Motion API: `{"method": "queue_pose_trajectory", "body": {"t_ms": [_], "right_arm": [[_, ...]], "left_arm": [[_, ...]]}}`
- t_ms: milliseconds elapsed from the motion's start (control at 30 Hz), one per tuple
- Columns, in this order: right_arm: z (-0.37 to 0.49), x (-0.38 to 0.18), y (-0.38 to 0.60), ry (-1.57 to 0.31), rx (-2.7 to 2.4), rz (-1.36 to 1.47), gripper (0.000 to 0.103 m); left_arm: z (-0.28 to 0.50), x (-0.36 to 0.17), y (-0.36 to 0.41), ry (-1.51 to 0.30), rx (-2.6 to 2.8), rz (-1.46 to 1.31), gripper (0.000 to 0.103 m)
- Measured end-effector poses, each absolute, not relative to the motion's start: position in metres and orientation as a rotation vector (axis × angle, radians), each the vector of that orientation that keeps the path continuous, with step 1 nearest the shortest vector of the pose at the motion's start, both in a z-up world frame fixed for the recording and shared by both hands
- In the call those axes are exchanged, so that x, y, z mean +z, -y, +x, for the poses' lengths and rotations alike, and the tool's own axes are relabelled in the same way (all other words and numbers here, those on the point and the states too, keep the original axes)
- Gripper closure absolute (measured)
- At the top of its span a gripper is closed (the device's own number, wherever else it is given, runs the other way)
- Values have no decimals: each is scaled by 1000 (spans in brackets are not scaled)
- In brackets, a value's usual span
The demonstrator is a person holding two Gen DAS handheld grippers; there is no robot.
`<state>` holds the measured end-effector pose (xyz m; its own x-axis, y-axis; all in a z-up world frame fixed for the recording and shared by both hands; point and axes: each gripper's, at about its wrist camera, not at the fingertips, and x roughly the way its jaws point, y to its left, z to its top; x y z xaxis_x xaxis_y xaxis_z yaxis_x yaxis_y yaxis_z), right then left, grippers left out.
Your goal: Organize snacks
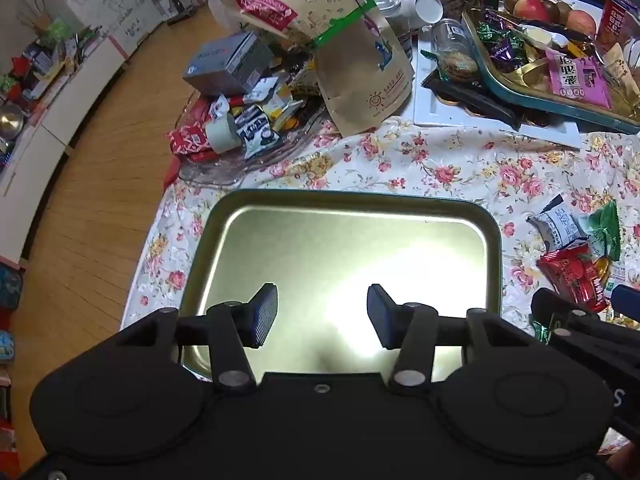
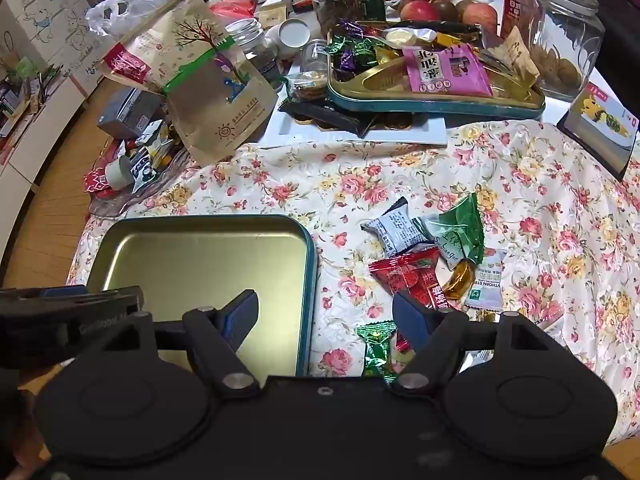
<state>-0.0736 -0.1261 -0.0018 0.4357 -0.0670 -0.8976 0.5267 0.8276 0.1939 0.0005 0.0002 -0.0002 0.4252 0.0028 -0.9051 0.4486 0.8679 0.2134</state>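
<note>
Beyond the wide, empty right gripper [image 2: 324,318] lie the snack packets [image 2: 408,276].

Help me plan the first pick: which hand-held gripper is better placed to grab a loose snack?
Right. The right hand-held gripper hangs open beside the red snack packet and green candy, while the left hand-held gripper hangs open over the bare tin tray.

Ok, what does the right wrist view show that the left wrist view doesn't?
Only the right wrist view: the big clear jar, the yellow picture card, the green candy by the right gripper. Only the left wrist view: the left gripper, open above the tin. Both: the empty tin tray, the loose snack pile, the full snack tray.
</note>
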Motion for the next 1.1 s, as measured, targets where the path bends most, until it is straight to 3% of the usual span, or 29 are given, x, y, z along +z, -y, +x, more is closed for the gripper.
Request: {"method": "queue_pose_trajectory", "body": {"t_ms": [1100], "right_arm": [[-70, -4, 123, -1100, -386, 473, 25]], "left_arm": [[-5, 1, 1, -1078, -313, 484, 46]]}}
